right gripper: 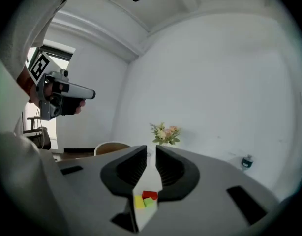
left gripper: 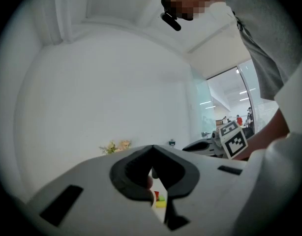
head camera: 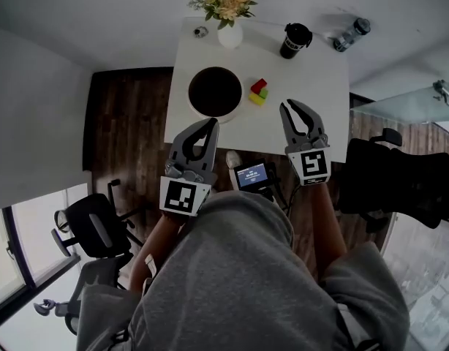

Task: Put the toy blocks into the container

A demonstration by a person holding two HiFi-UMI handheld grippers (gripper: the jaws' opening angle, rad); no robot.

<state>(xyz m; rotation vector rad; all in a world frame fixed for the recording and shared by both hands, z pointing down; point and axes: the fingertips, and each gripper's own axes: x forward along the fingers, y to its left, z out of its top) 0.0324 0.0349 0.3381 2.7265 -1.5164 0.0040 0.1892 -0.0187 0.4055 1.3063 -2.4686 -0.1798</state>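
Here: red, green, yellow toy blocks (head camera: 258,92) beside container (head camera: 215,93); left claw (head camera: 211,124) clenched, right claw (head camera: 289,105) slightly parted, empty.

We see a white desk (head camera: 312,79). There's the red block (head camera: 259,84), the green block (head camera: 265,92), the yellow block (head camera: 256,99). The container (head camera: 240,102) shows a pale rim, dark brown inside. Our left tongs (head camera: 211,125) and right tongs (head camera: 290,105): grey, with black-and-white square markers. The flowers (head camera: 228,2) yellow and peach, vase (head camera: 230,35) white, mug (head camera: 294,42) black.
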